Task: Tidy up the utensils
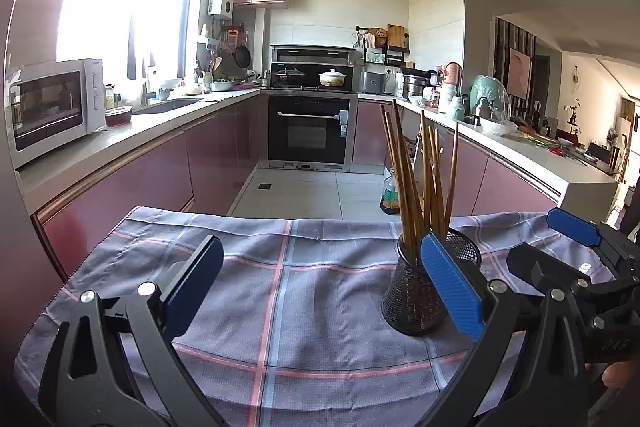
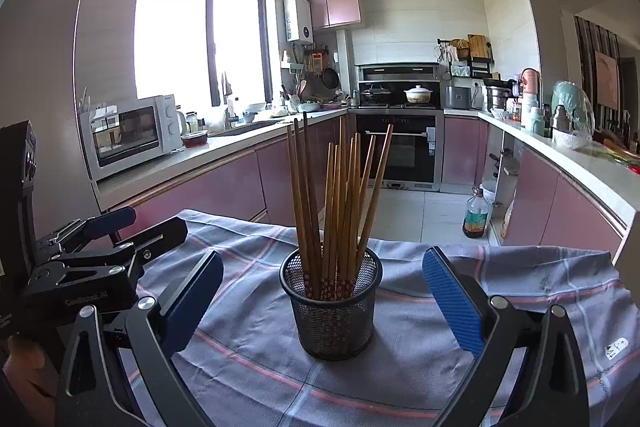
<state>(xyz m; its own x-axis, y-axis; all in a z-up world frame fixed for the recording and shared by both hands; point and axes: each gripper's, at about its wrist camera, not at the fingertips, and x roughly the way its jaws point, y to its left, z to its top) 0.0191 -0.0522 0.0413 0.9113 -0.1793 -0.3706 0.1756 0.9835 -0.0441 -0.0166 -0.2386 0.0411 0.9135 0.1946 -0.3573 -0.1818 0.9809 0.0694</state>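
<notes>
A black mesh cup [image 2: 332,311] stands upright on the plaid cloth [image 2: 500,291] and holds several brown chopsticks [image 2: 340,195]. My right gripper [image 2: 322,301] is open, its blue pads either side of the cup, not touching it. In the left wrist view the cup [image 1: 412,299] with its chopsticks [image 1: 416,171] stands right of centre. My left gripper [image 1: 324,291] is open and empty over bare cloth [image 1: 280,307], its right pad in front of the cup. The right gripper [image 1: 572,243] shows at the far right there; the left gripper [image 2: 136,227] shows at the left in the right wrist view.
The cloth-covered table ends at a far edge [image 1: 260,217] above the tiled floor. A bottle [image 2: 475,217] stands on the floor by the right cabinets. Counters run along both sides, with a microwave [image 1: 52,107] on the left and an oven [image 1: 308,131] at the back.
</notes>
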